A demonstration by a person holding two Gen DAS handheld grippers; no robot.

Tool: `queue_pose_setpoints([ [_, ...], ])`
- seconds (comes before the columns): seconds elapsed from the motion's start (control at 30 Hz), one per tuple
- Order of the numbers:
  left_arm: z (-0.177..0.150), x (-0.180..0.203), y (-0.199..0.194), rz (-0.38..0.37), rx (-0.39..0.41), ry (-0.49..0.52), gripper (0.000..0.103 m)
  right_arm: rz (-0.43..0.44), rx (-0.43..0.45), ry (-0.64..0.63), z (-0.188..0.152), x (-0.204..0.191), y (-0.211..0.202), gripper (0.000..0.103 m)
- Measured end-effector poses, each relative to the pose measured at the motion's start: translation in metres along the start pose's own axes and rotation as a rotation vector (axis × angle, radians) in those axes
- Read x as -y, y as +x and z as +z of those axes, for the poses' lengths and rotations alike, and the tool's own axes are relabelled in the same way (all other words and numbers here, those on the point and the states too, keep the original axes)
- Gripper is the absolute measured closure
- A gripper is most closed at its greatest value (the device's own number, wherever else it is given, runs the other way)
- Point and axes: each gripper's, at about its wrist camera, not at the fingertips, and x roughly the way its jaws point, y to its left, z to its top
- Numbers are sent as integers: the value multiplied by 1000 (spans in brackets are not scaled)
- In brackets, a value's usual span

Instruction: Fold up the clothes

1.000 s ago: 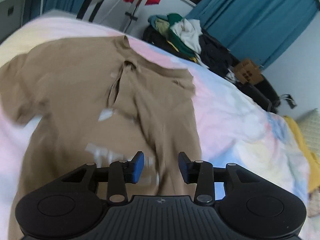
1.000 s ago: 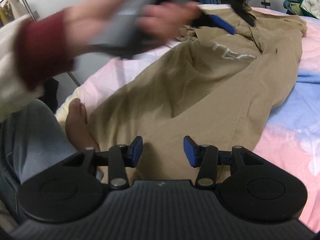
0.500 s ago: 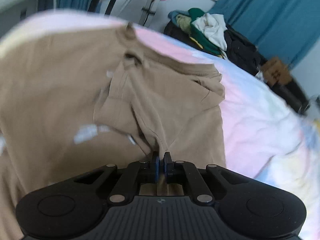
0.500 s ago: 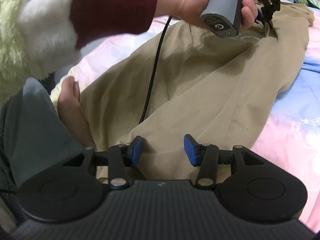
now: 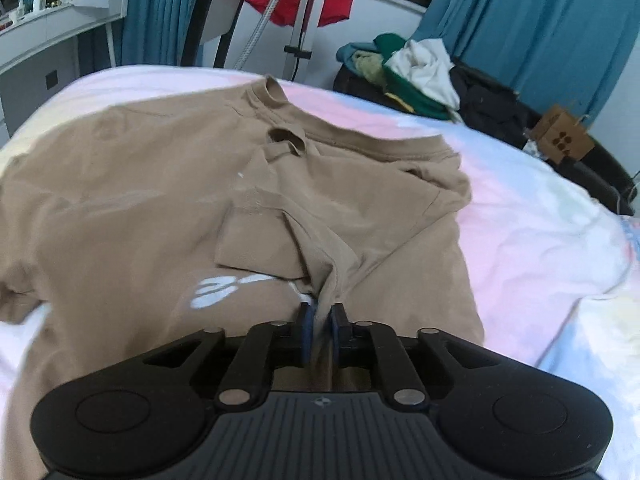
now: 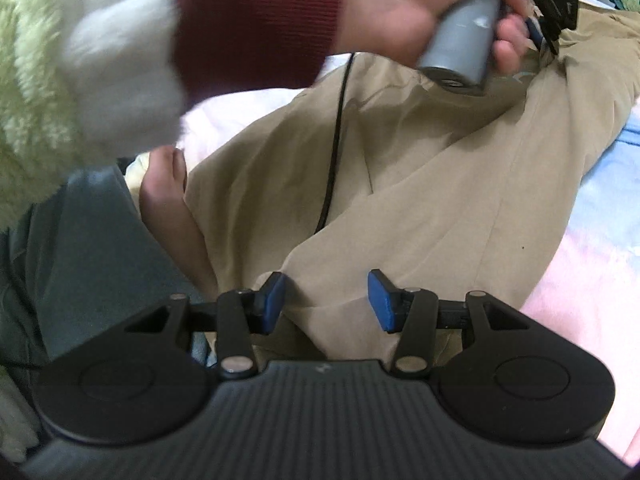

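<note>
- Tan T-shirt (image 5: 132, 208) lies spread on our pastel bedsheet (image 5: 536, 240).
- Our left gripper (image 5: 320, 326) pinches a raised fold of it.
- Our right gripper (image 6: 326, 300) hovers spread wide above the hem.

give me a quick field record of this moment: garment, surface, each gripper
garment: tan t-shirt with white print, spread out, partly bunched
surface: pastel bedsheet
left gripper: shut on a pinched ridge of the shirt's cloth
right gripper: open, over the shirt's lower part, holding nothing
background: clothes pile, teal curtains
</note>
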Motion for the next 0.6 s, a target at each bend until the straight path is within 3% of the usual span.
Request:
queue_pose_setpoints([
  [0.1, -6, -13, -31, -33, 23, 46, 83, 10, 42, 5, 0, 1, -11, 53],
  [0.37, -40, -65, -135, -73, 73, 152, 63, 45, 236, 102, 6, 22, -42, 52],
  [0.5, -52, -96, -175, -91, 107, 105, 47, -33, 329, 217, 8, 39, -51, 52],
  [0.6, -52, -128, -182, -90, 123, -15, 35, -122, 379, 299, 6, 47, -57, 52],
])
